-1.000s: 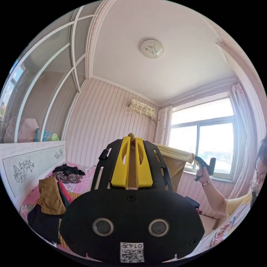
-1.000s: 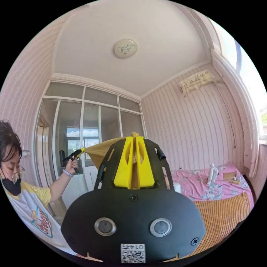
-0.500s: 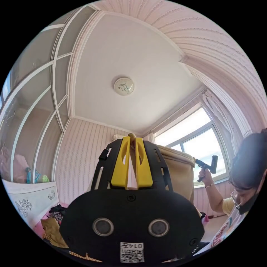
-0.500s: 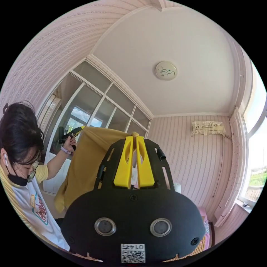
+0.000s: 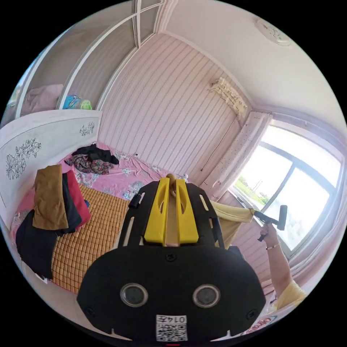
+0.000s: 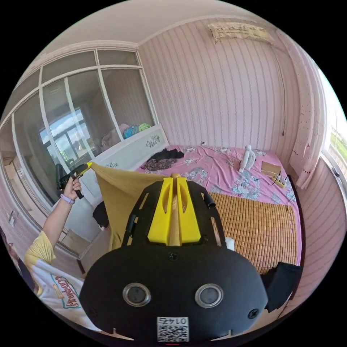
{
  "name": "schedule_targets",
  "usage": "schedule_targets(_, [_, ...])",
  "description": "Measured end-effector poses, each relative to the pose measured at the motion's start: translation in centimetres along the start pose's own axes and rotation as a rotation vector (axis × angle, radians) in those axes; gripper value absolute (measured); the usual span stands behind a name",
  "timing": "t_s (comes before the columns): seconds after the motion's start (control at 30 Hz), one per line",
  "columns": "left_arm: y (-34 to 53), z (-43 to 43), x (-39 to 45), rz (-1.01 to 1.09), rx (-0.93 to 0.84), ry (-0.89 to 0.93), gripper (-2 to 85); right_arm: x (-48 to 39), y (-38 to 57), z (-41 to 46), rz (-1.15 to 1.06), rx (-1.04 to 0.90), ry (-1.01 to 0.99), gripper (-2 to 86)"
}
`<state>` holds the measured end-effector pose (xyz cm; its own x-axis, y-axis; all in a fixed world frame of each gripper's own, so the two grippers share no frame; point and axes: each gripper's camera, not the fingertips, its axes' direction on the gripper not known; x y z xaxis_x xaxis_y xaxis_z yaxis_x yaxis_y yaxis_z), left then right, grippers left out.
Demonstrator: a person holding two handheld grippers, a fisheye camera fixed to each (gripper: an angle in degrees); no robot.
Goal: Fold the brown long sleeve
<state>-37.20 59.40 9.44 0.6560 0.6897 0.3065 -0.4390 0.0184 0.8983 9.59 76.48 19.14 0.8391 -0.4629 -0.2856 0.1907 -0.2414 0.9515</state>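
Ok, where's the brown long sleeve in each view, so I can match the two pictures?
Left gripper view: the brown long sleeve hangs right of centre, stretched from the left gripper to the right gripper.
Right gripper view: it hangs left of centre, pinched at the near fingers.
Shared landmark: the bamboo mat on the pink bed.

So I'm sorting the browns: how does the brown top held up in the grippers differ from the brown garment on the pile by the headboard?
The held brown top hangs stretched in the air; the brown garment lies folded atop the pile. The top looks yellower, the garment darker. Both are plain.
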Motion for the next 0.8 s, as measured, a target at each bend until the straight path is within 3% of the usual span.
schedule_targets(0.13, [-5.2,-2.4,5.4,0.186,0.273,0.078,1.8,-1.5,-5.3,-5.7,-0.135,0.334,0.087,0.8])
schedule_targets(0.2, [-6.0,-2.4,6.4,0.225,0.319,0.088,2.0,-0.8,-5.7,-6.7,-0.141,0.456,0.055,0.8])
schedule_targets(0.27, [-6.2,-1.2,6.4,0.242,0.292,0.089,2.2,0.6,-4.7,-5.5,-0.14,0.448,0.03,0.8])
schedule_targets(0.43, [-1.1,6.3,1.2,0.22,0.045,0.042,2.8,6.9,4.2,4.2,-0.098,0.225,0.036,0.9])
schedule_targets(0.6, [9.7,14.9,-5.1,0.178,-0.284,-0.047,3.4,15.0,20.4,19.0,0.123,-0.202,0.0,1.2])
schedule_targets(0.8, [23.2,22.2,-13.8,-0.126,-0.663,-0.119,3.5,20.8,38.4,29.0,0.442,-0.562,-0.024,2.0])
